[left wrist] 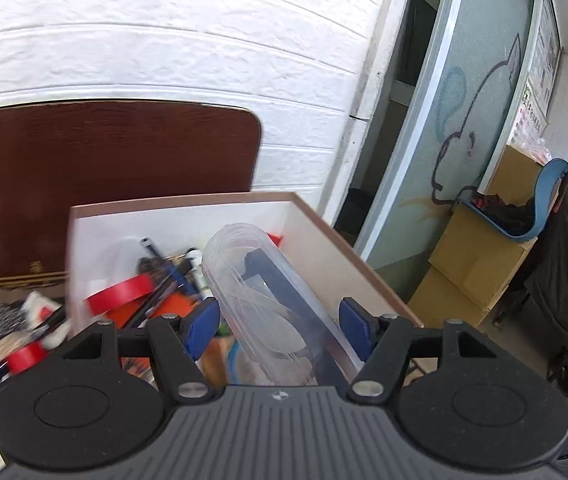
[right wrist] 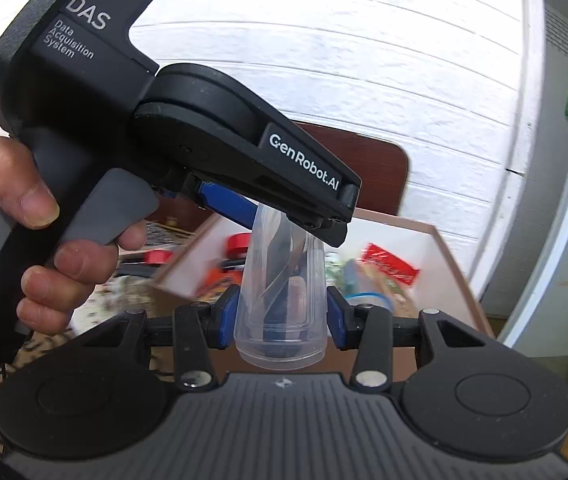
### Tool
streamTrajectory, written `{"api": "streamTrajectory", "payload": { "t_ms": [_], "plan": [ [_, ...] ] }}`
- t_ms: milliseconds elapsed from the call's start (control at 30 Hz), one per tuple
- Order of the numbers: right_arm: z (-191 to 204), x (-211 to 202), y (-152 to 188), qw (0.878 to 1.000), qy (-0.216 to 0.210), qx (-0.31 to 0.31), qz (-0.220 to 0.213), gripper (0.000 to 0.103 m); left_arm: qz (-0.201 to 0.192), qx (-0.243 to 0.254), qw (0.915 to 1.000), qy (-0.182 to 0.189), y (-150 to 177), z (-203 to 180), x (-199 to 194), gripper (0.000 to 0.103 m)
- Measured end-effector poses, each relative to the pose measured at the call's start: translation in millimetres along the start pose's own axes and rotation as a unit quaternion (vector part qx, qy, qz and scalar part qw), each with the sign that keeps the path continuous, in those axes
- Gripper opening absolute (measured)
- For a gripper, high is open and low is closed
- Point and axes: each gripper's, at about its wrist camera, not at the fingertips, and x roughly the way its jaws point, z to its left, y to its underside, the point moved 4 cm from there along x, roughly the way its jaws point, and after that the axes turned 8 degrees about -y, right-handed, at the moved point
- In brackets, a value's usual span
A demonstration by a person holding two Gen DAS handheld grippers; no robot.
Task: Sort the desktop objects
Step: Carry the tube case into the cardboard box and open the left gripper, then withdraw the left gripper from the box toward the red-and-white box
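A clear plastic tube-shaped container [left wrist: 252, 280] with a dark blue piece inside is held in the air by both grippers. My left gripper [left wrist: 280, 326] is shut on it, with its blue pads [left wrist: 202, 326] pressing both sides. The right wrist view shows my right gripper [right wrist: 280, 320] shut on the container's [right wrist: 284, 280] near, closed end. In the same view the left gripper [right wrist: 280, 220] clamps the far end, and a hand [right wrist: 16, 200] grips its handle. Below the container lies an open white-lined box [left wrist: 363, 264] holding a red tape roll [left wrist: 120, 294], pens and a red packet [right wrist: 389, 266].
A dark brown board [left wrist: 104, 168] leans on the white wall behind the box. Loose clutter with another red tape roll [left wrist: 26, 356] lies to the box's left. Stacked cardboard cartons [left wrist: 471, 264] and a frosted glass door [left wrist: 463, 120] are on the right.
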Motion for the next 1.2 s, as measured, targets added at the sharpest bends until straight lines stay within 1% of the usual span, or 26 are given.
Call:
{"api": "streamTrajectory", "payload": {
  "t_ms": [233, 533, 733, 833, 900, 933, 967, 1000, 1033, 1067, 1133, 1200],
  "plan": [
    [-43, 29, -2, 1.000, 0.018, 0.009, 0.013, 0.044, 0.015, -0.007, 0.9997, 0.020, -14, -10, 46, 0.067],
    [-86, 62, 7, 0.998, 0.028, 0.034, 0.041, 0.044, 0.046, -0.011, 0.9982, 0.036, -19, -18, 104, 0.067],
    [-101, 82, 15, 0.997, 0.036, 0.047, 0.058, 0.043, 0.058, -0.009, 0.9977, 0.032, -18, -17, 129, 0.067],
    [-106, 91, 18, 0.996, 0.037, 0.051, 0.066, 0.043, 0.060, -0.006, 0.9977, 0.031, -17, -15, 137, 0.067],
    [-109, 95, 18, 0.995, 0.038, 0.058, 0.067, 0.043, 0.060, -0.008, 0.9975, 0.036, -19, -14, 140, 0.066],
    [-112, 97, 18, 0.995, 0.042, 0.062, 0.068, 0.043, 0.059, -0.010, 0.9974, 0.039, -19, -13, 139, 0.067],
    [-113, 99, 18, 0.994, 0.049, 0.061, 0.071, 0.046, 0.057, -0.012, 0.9974, 0.042, -20, -13, 138, 0.072],
    [-113, 100, 19, 0.994, 0.054, 0.056, 0.073, 0.047, 0.055, -0.011, 0.9973, 0.048, -20, -13, 136, 0.080],
    [-113, 100, 19, 0.994, 0.063, 0.051, 0.072, 0.053, 0.052, -0.009, 0.9971, 0.055, -20, -13, 133, 0.084],
    [-112, 98, 19, 0.994, 0.071, 0.046, 0.071, 0.062, 0.048, -0.007, 0.9969, 0.061, -20, -13, 131, 0.089],
    [-110, 95, 20, 0.994, 0.077, 0.040, 0.067, 0.064, 0.043, -0.005, 0.9967, 0.069, -19, -13, 125, 0.089],
    [-110, 91, 20, 0.994, 0.082, 0.044, 0.064, 0.071, 0.046, -0.003, 0.9964, 0.071, -17, -12, 122, 0.089]
  ]
}}
